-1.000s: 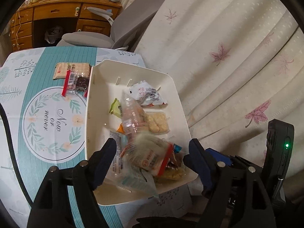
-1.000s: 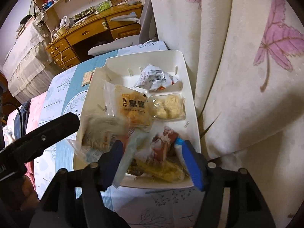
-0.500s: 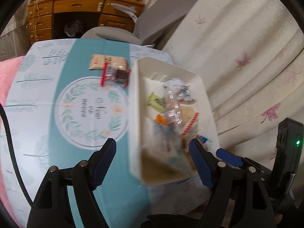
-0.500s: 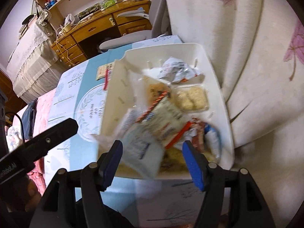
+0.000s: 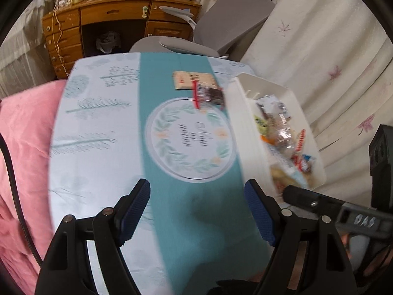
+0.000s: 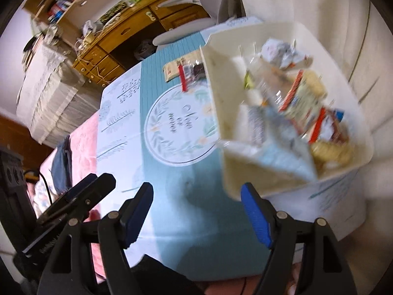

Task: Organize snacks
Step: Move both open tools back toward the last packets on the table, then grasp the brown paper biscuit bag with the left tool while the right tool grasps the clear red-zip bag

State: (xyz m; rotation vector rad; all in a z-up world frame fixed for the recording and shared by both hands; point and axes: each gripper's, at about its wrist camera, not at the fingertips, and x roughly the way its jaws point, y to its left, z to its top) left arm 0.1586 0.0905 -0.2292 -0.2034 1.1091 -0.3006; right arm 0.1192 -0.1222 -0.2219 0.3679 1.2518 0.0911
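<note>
- White tray [image 5: 239,113], right edge of bench, against curtain; heaped with wrapped snacks [image 5: 286,145], jumbled and overlapping.
- Clear packet with red strip and dark contents [image 5: 208,95], flat on bench just left of tray.
- Tan cracker packet [image 5: 185,81], flat, partly under the clear packet's far end.

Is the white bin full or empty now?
Nearly full: the white bin holds many snack packets, heaped up to its rim.
</note>
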